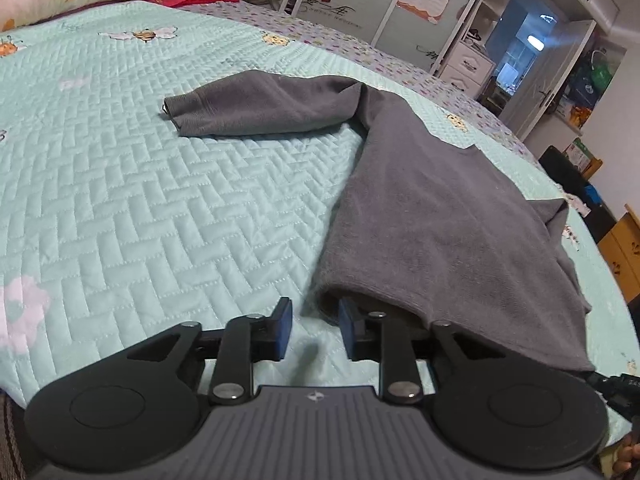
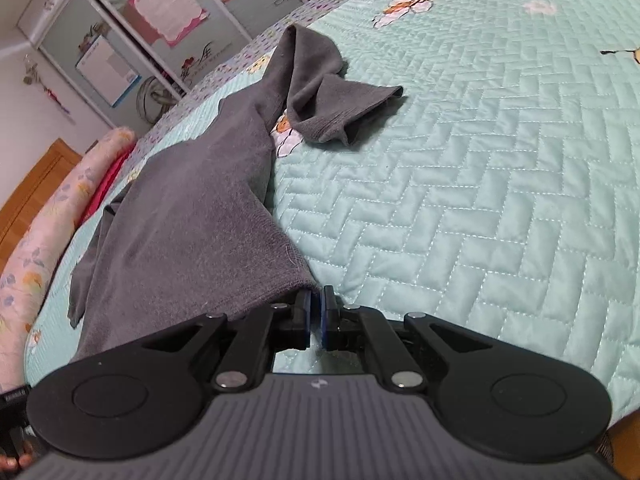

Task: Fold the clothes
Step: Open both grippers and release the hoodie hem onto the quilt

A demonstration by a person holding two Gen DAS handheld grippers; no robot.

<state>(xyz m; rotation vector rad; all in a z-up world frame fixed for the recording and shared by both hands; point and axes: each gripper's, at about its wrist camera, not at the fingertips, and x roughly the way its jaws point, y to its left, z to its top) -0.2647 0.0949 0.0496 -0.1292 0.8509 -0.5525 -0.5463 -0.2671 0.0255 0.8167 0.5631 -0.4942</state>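
Lying on quilt (image 1: 160,200), grey shirt (image 1: 440,220); L gripper (image 1: 314,320) parted, empty; R gripper (image 2: 316,312) closed, hem-side.

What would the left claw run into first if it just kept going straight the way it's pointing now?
Most likely the bare green quilt: the open left claw angles down at the bed, nothing between its fingers. The grey sweater lies just beside, its hem draped over one finger, so that side might drag cloth along.
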